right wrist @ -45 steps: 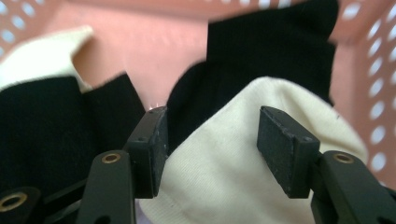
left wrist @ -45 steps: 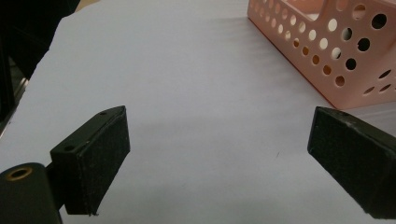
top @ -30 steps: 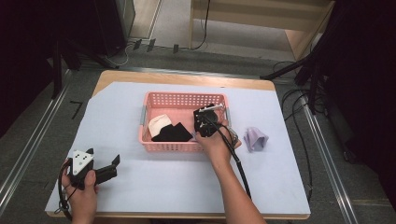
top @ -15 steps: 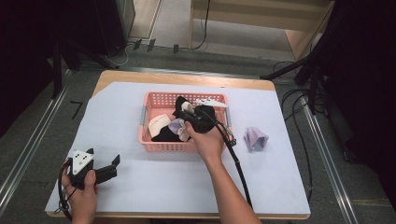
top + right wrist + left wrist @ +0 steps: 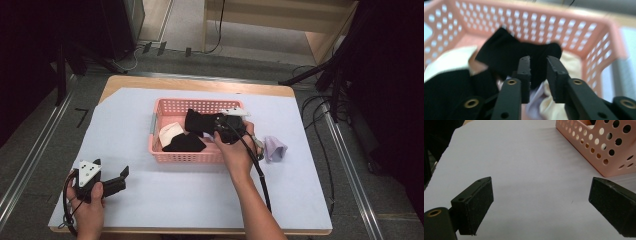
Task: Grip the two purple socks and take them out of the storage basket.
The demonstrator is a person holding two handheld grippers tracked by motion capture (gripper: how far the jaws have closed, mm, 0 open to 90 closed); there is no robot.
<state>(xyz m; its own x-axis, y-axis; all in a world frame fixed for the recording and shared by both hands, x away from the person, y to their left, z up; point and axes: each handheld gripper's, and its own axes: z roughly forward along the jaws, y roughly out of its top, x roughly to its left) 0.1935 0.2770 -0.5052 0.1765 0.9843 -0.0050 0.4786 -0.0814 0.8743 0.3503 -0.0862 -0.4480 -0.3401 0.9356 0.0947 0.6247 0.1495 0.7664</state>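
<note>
White sheet on the table, pink basket [image 5: 187, 156] ahead. My right tongs [image 5: 538, 65] hang over it, jaws narrow and just easing apart, black sock [image 5: 519, 56] between them, apparently being let go. Next: back out, fetch the lilac cloth [image 5: 275, 148] beside my right hand. Left tongs [image 5: 122, 176] wide, empty. Count: one basket, two black pieces, one cream.

One pink basket [image 5: 186, 156] sits ahead of the jaws — inside it two black cloths [image 5: 199, 121], one white cloth [image 5: 169, 131] — and one lilac cloth [image 5: 275, 148] lies outside.
</note>
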